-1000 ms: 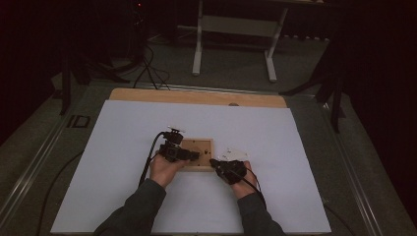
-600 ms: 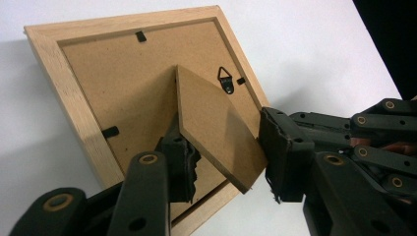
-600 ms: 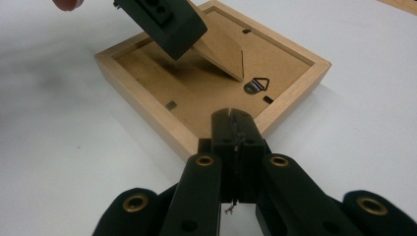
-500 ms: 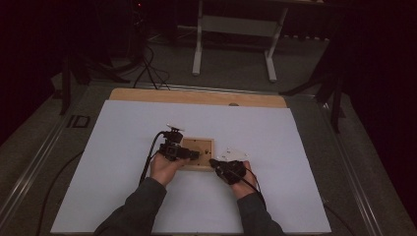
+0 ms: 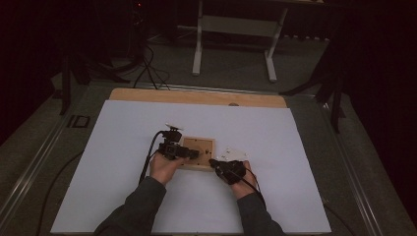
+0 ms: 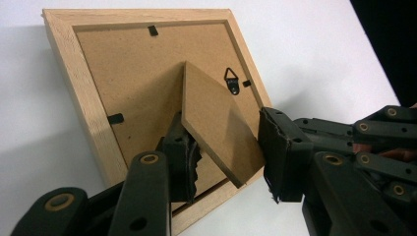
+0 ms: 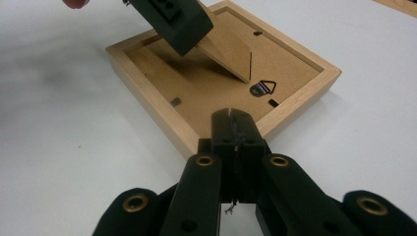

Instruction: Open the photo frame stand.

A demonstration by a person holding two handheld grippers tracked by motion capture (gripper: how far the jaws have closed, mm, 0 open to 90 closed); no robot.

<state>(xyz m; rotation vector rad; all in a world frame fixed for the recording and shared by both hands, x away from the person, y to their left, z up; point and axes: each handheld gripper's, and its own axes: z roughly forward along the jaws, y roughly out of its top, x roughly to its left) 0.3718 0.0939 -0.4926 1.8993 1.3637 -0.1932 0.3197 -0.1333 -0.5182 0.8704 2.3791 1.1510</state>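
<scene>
A light wooden picture frame (image 5: pixel 202 143) lies face down on the white sheet (image 5: pixel 123 147), its brown backing (image 6: pixel 123 73) up. The easel stand (image 6: pixel 216 113) on the backing is tilted up off it. My left gripper (image 6: pixel 228 157) is open, with the stand slanting between its jaws and resting against the left one. In the high view the left gripper (image 5: pixel 194 153) reaches over the frame from the left. My right gripper (image 7: pixel 235 128) is shut, its tips at the frame's near rim (image 7: pixel 275 118). It sits at the frame's front right corner (image 5: pixel 212 162).
A metal hanger hook (image 7: pixel 263 88) and small black tabs are fixed to the backing. Something small and white (image 5: pixel 235 153) lies just behind the right hand. A wooden board (image 5: pixel 196 97) edges the far side of the sheet. Table legs (image 5: pixel 199 44) stand beyond.
</scene>
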